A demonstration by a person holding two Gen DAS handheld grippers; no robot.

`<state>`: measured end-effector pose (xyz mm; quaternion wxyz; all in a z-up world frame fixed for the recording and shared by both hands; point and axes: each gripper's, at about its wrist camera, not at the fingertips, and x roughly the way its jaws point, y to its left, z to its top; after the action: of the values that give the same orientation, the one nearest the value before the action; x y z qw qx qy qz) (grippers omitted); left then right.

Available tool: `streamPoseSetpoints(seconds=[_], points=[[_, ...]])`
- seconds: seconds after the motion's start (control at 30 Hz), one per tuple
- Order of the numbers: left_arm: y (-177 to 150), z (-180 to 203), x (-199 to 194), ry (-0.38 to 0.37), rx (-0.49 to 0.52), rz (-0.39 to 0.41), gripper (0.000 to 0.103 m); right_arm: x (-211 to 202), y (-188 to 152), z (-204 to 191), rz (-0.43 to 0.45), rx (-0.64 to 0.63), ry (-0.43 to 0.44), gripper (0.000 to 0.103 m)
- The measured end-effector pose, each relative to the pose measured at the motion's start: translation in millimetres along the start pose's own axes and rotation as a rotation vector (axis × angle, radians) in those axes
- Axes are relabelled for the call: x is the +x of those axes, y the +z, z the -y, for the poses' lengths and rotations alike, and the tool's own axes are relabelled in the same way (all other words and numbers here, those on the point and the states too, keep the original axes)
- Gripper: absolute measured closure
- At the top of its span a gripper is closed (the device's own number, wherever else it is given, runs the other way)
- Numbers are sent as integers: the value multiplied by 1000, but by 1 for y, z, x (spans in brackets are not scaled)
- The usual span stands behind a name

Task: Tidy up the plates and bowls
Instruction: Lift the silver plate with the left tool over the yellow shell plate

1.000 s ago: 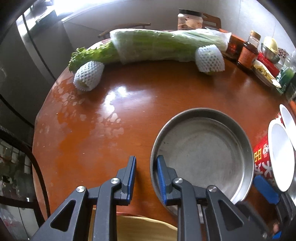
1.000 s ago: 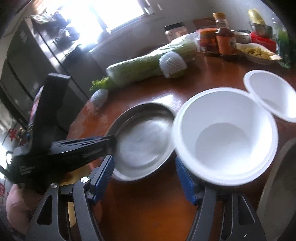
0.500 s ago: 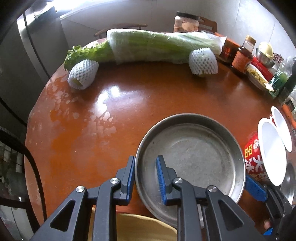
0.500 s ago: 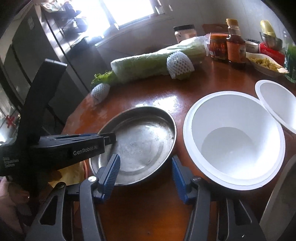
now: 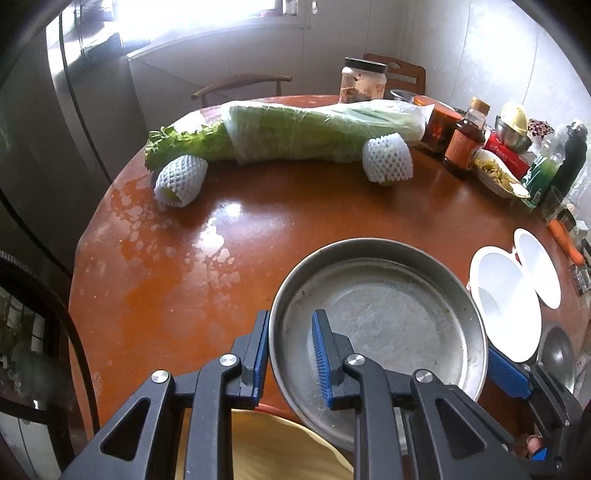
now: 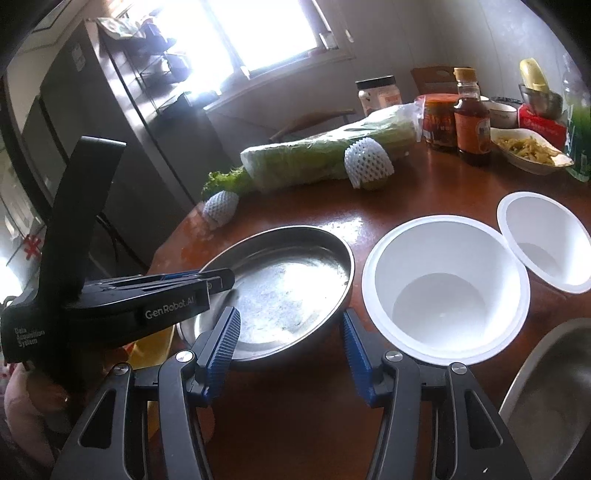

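Left gripper (image 5: 290, 354): fingers narrow, straddling the near rim of the metal plate (image 5: 388, 317), one inside, one outside; contact not clear.
Right gripper (image 6: 291, 343): fingers wide, holding nothing, low over the counter (image 6: 295, 424) beside the plate.
Metal plate: near the counter's front edge.
White bowls: large bowl (image 6: 443, 291) right of the plate, smaller bowl (image 6: 546, 243) touching its rim.
Behind: wrapped greens (image 5: 314, 133).

Window (image 6: 236, 33) backlight blown out; glare on table (image 5: 218, 229); fisheye-warped edges
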<state>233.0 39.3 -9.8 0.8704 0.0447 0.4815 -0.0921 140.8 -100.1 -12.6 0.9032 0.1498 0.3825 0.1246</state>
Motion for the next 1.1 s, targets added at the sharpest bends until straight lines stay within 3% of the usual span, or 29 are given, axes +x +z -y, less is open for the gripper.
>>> streamPoseSetpoints(seconds=[0.6,1.1], points=[[-2,3,-33,-39,-20,76,80,-40,7,-8,81,-14,18,45],[-22,-21,-96,18,-58,167,80,-66,10,-46,123,-108,81,45]])
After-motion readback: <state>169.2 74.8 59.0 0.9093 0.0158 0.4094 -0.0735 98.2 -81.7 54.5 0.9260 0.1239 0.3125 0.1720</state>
